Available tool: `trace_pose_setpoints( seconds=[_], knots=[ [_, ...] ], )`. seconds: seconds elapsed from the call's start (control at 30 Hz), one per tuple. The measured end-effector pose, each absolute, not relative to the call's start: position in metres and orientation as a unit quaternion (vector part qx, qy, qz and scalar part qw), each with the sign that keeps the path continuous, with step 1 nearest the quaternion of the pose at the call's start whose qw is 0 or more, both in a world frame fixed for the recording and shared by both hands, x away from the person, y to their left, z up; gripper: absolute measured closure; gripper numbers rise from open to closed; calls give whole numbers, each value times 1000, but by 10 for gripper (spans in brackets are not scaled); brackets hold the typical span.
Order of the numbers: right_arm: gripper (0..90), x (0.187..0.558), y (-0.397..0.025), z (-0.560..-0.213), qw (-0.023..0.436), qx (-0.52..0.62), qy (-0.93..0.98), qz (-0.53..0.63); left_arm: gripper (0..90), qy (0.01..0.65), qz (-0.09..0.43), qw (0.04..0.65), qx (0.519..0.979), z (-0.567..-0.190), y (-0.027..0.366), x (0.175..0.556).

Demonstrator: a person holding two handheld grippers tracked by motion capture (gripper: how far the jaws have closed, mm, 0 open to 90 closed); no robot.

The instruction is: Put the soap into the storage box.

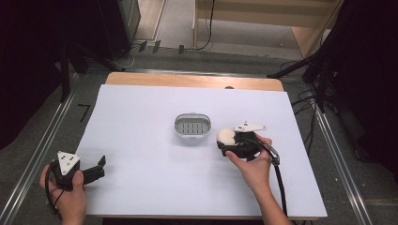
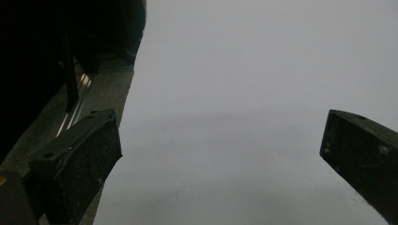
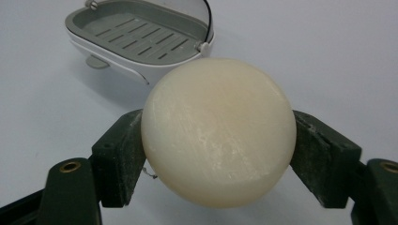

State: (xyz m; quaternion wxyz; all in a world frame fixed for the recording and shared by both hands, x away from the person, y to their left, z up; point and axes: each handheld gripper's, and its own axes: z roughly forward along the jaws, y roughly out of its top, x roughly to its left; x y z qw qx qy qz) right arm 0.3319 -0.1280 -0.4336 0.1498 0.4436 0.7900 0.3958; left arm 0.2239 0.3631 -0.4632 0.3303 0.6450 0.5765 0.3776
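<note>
- White sheet (image 1: 150, 178) covers the worktop (image 1: 187, 80).
- Black cables (image 1: 307, 101) lie on the grey floor (image 1: 37, 140) beside it.
- Wooden furniture (image 1: 281, 14) stands beyond.

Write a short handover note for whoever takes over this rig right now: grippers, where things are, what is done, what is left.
Right gripper: shut on the round bar of soap, one jaw on each side. In the high view it sits just right of the soap dish.
Left gripper: open, holding nothing, at the near left edge of the white sheet.
Soap dish: mid-table, open side up, slotted grey tray inside, nothing in it.
Done: soap gripped.
Left: likely carry the soap over the soap dish, set it on the tray and open the gripper. The left gripper could steady the soap dish if it slides.
</note>
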Motion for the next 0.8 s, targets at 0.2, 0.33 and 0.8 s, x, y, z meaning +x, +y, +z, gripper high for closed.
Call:
trace_pose_setpoints(
  seconds=[0.2,0.33,0.8],
  knots=[
    [251,336,-120,-430,151,439,791,399,0,577,378,330,645,-463,363,224],
    [251,338,-115,-427,150,436,790,403,0,576,376,328,647,-463,363,224],
    [251,347,-95,-417,152,423,791,414,0,574,377,325,651,-463,362,225]
  ],
)
